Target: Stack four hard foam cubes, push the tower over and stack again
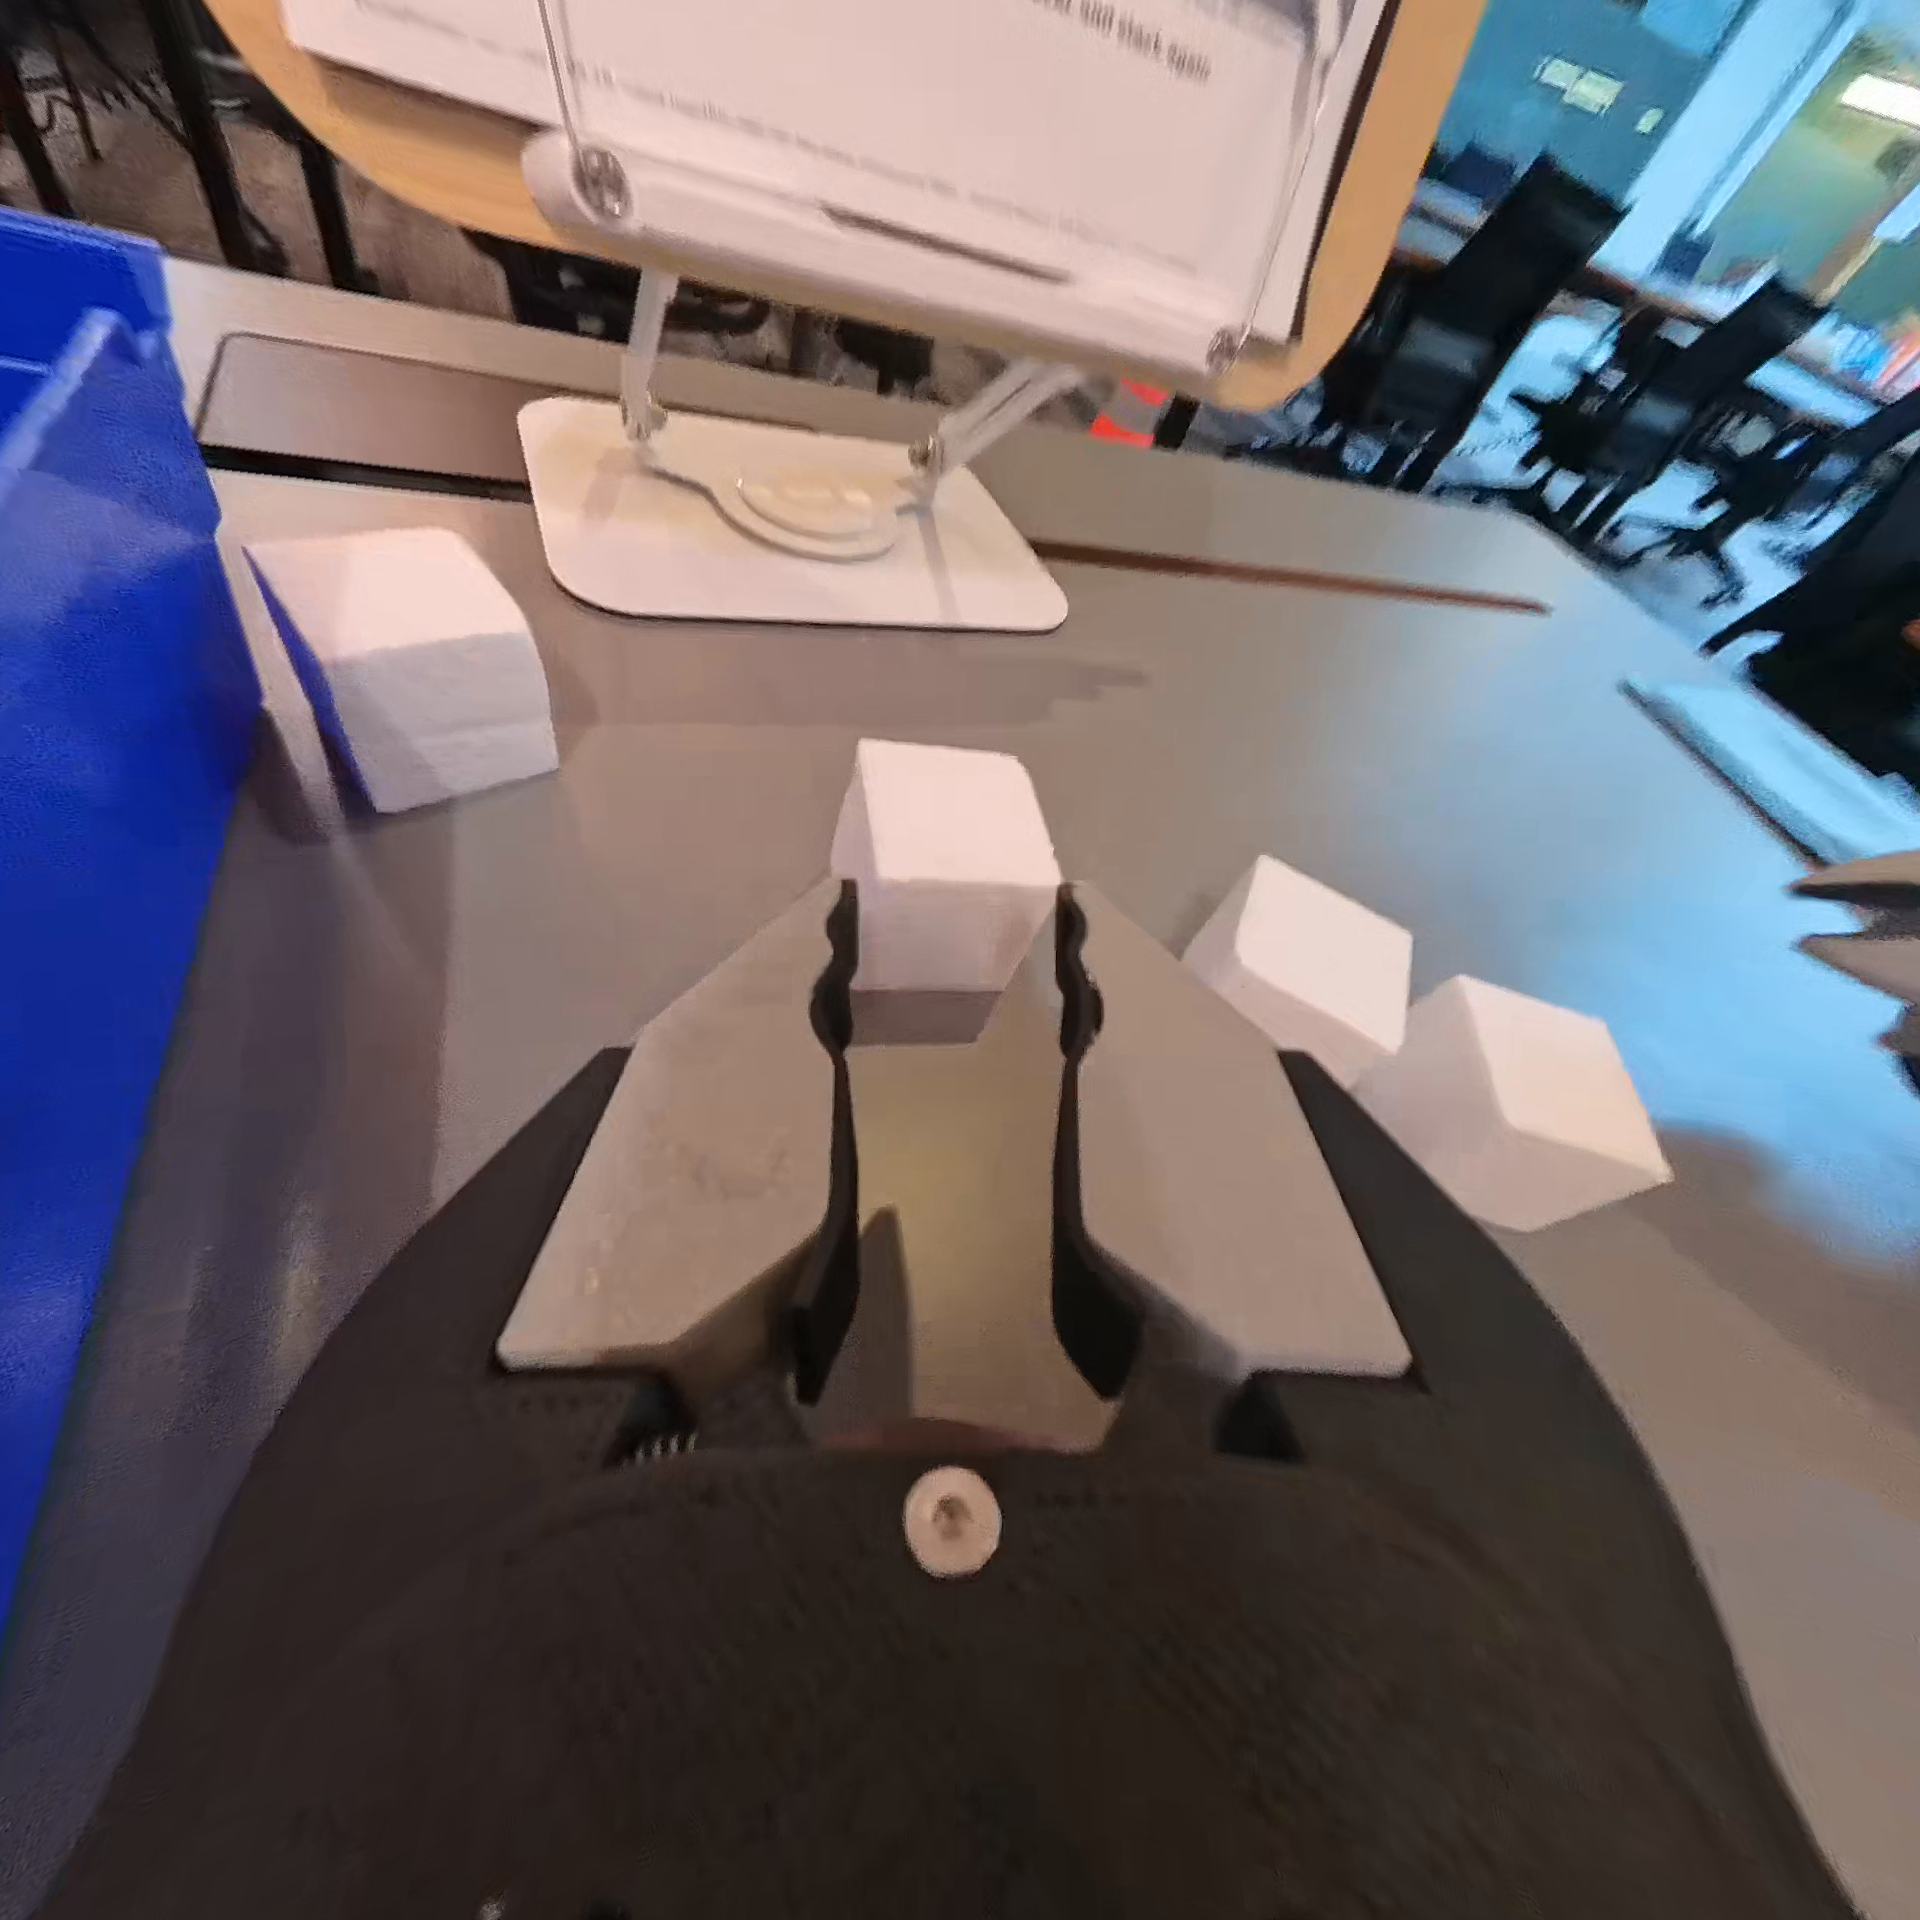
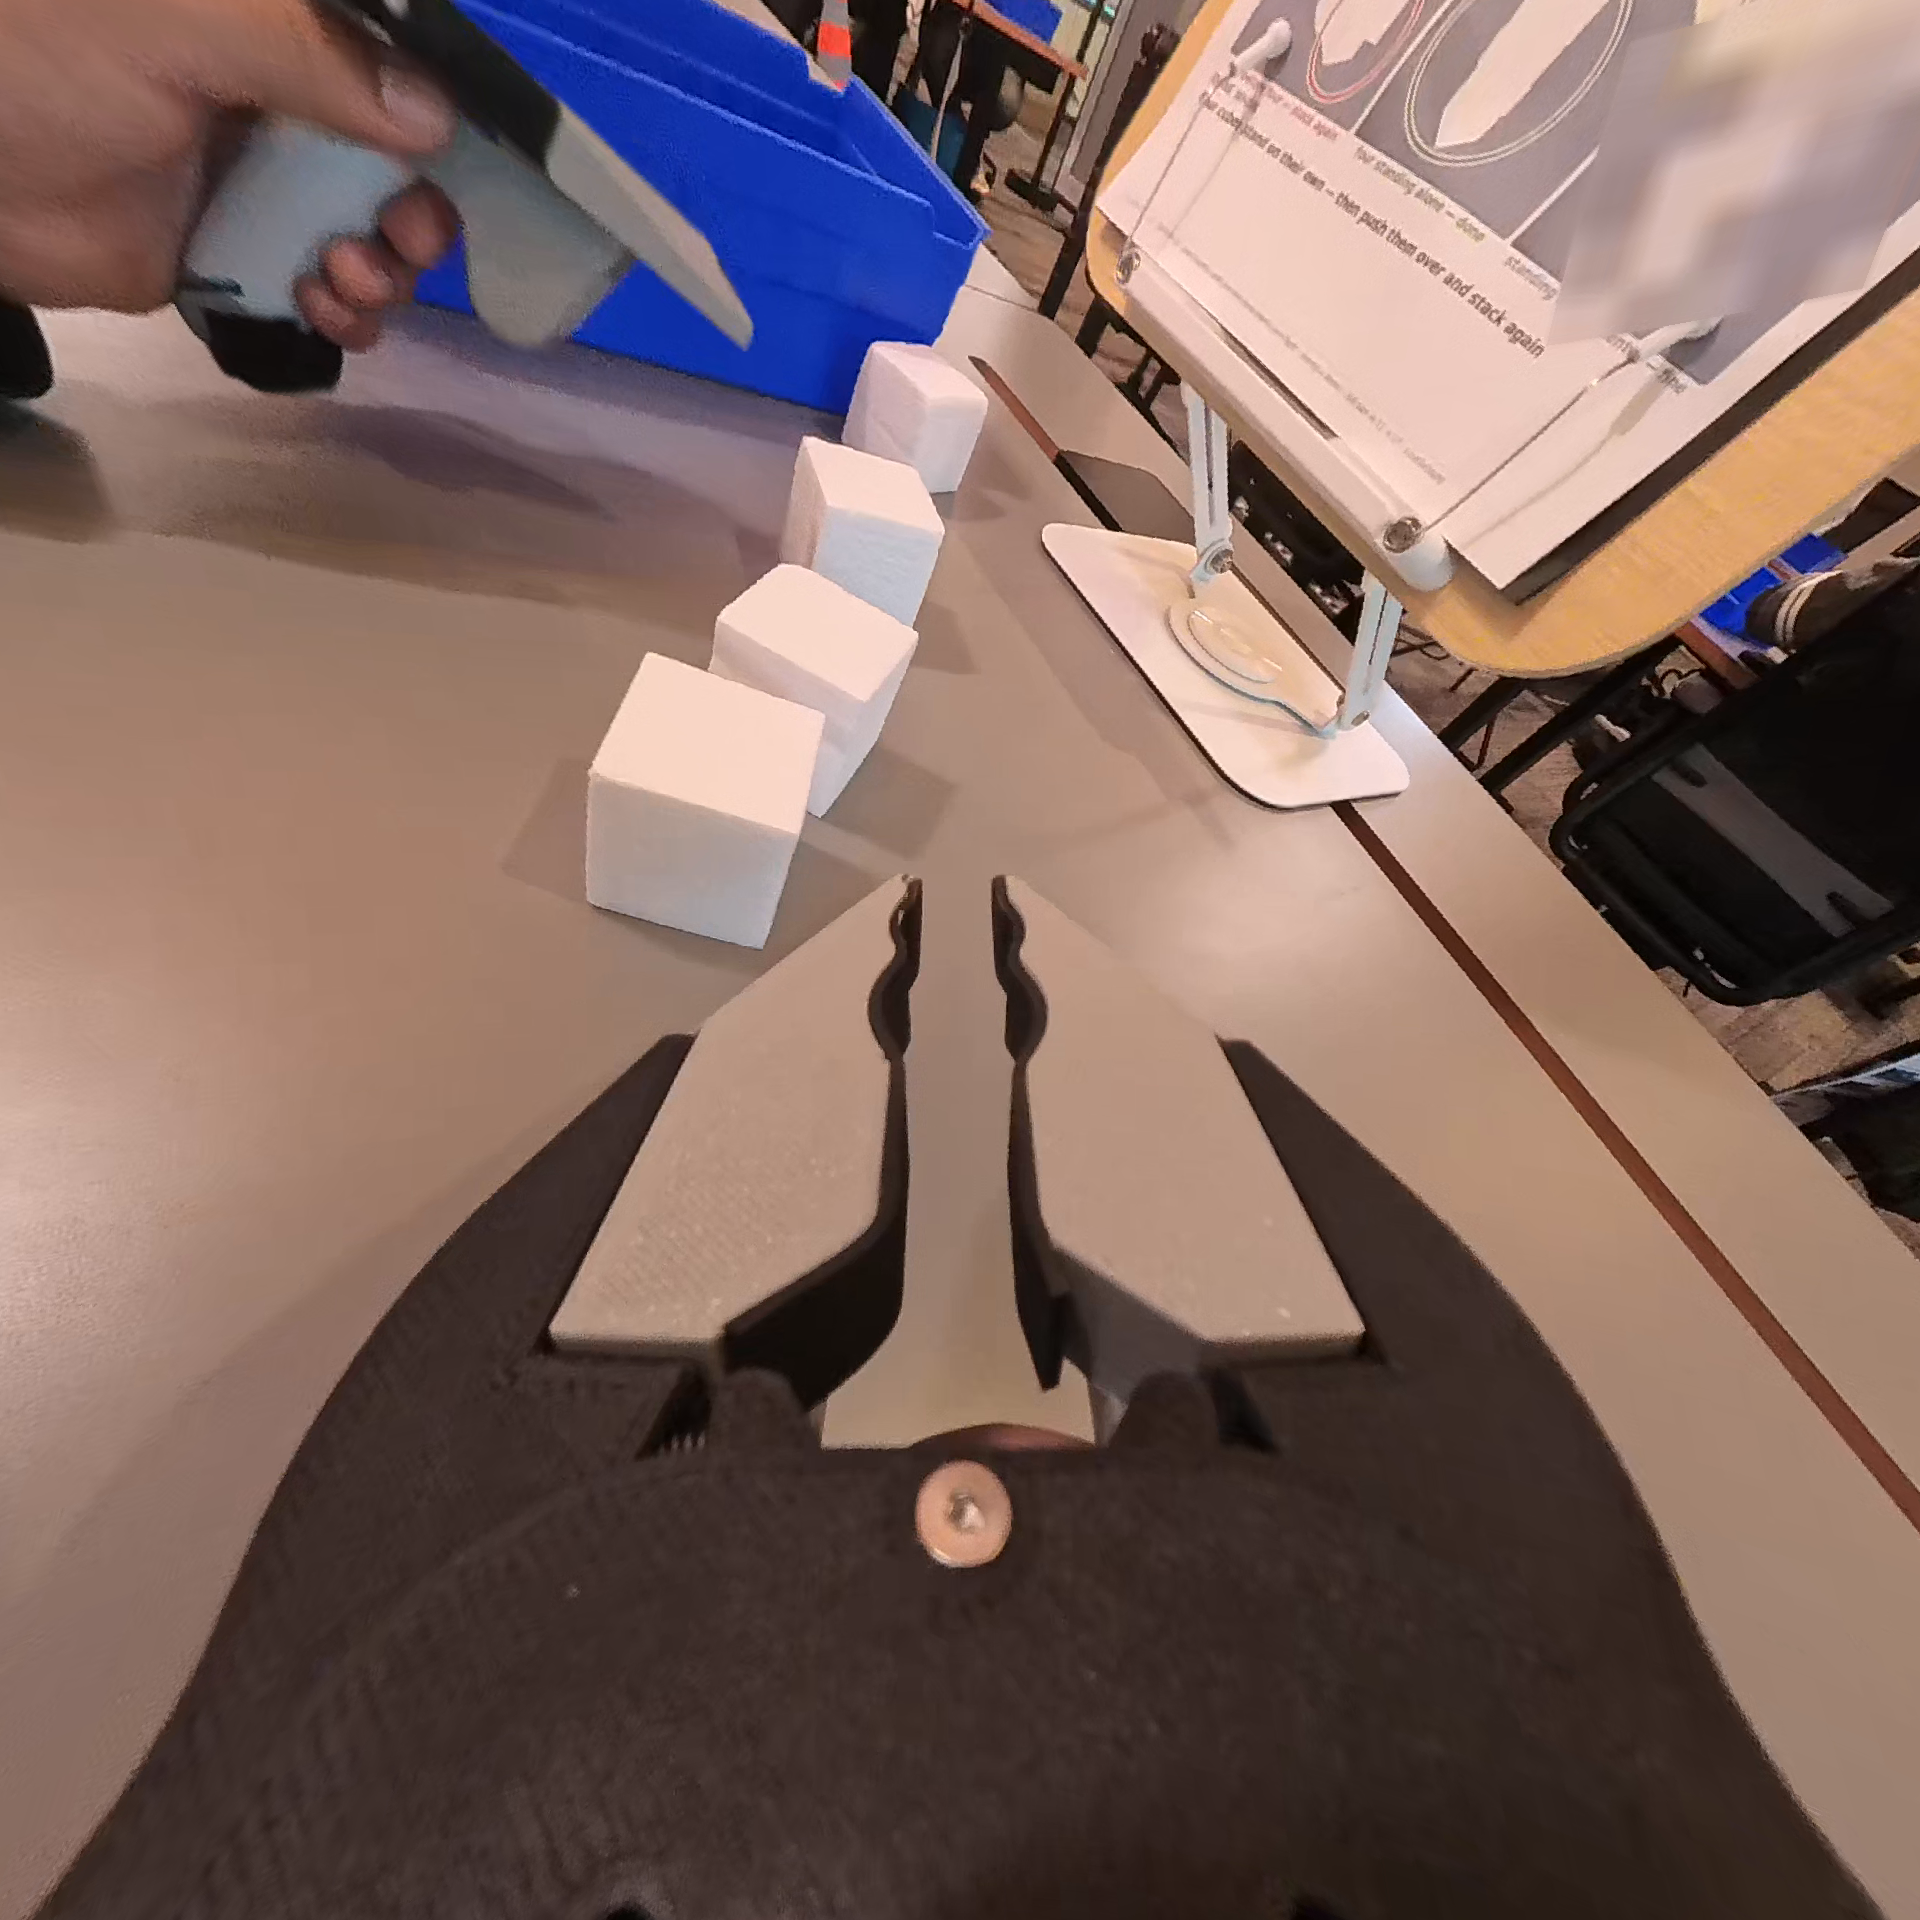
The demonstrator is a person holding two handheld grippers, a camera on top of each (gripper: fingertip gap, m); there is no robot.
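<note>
Four white foam cubes lie in a loose row on the grey table [image 1: 1351,727]. None is stacked. In the left wrist view they are one by the blue bin [image 1: 400,665], one in the middle [image 1: 940,852] and two touching at the right [image 1: 1304,951] [image 1: 1512,1101]. My left gripper [image 1: 956,899] is open and empty, held above the table, with the middle cube showing past its tips. In the right wrist view the row runs away from me [image 2: 696,800] [image 2: 816,665] [image 2: 868,530] [image 2: 920,416]. My right gripper [image 2: 953,888] is empty, narrowly open, low, just right of the nearest cube.
A blue bin [image 1: 94,644] [image 2: 727,208] stands at the far end of the row. A tilted board with a printed sheet rests on a white stand [image 1: 790,540] [image 2: 1226,686]. A hand [image 2: 104,156] holds the left gripper [image 2: 707,301] at upper left. The table edge [image 2: 1621,1122] is at the right. There is about 25 cm between the tips of the two grippers.
</note>
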